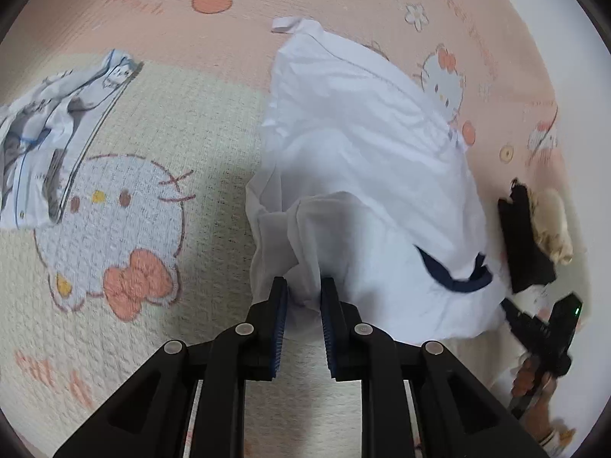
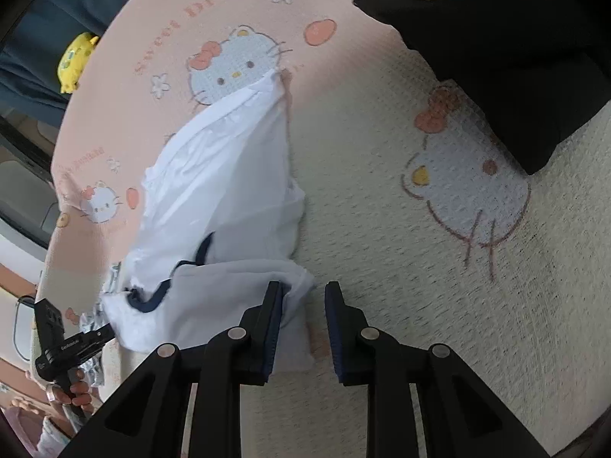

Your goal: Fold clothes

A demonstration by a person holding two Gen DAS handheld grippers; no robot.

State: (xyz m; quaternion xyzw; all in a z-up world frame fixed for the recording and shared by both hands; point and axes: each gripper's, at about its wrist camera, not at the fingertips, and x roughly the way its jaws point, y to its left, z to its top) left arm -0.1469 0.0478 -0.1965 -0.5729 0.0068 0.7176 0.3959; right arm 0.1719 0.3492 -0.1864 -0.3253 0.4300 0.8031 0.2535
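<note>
Left gripper [image 1: 304, 301]: pitched downward, jaws clamped on bunched white garment [image 1: 366, 175].
Right gripper [image 2: 303, 307]: pitched downward, jaws parted; garment corner touches left finger only, right finger clear of garment.

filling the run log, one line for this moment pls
white navy-trimmed cotton shirt on mat | left gripper pinching it | right gripper open beside it

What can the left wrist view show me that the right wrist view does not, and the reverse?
Only the left wrist view shows the printed grey-and-white garment lying apart at the left, and the left hand-held gripper shut on a fold of the white shirt.

Only the right wrist view shows the yellow toy at the mat's far edge and the right hand-held gripper, open, with shirt cloth against one finger only.

Both show the white shirt with navy trim, the black garment and the cartoon-cat mat.
</note>
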